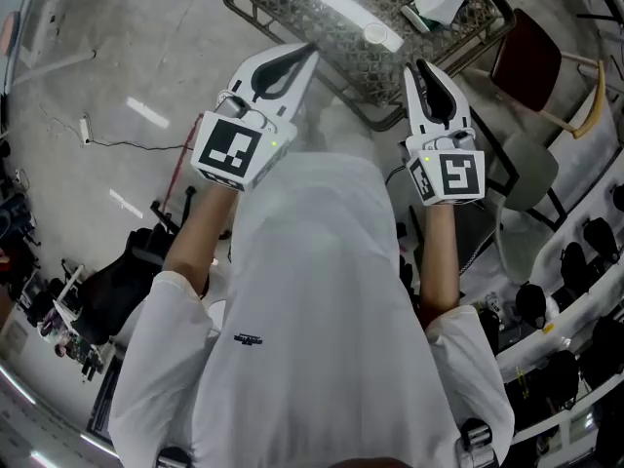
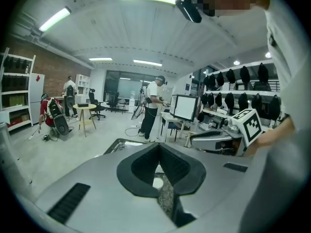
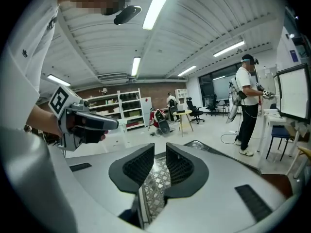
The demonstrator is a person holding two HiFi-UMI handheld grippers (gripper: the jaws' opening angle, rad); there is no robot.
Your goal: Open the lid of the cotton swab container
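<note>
At the top of the head view is a table (image 1: 283,3) with a patterned lattice top. A small round white thing (image 1: 376,34) lies on it, maybe the cotton swab container; I cannot tell for sure. Both grippers are held up near the person's chest, short of the table's near edge. My left gripper (image 1: 308,51) (image 2: 158,148) is shut, its pads meeting with nothing between them. My right gripper (image 1: 418,65) (image 3: 160,153) stands a little open, with a narrow empty gap between its pads. Neither gripper touches anything.
A white and green packet (image 1: 440,0) lies on the table's far right. A dark red chair (image 1: 527,53) stands to the right of the table. In the room behind, a person (image 2: 152,107) stands near desks and a small yellow round table (image 2: 83,108).
</note>
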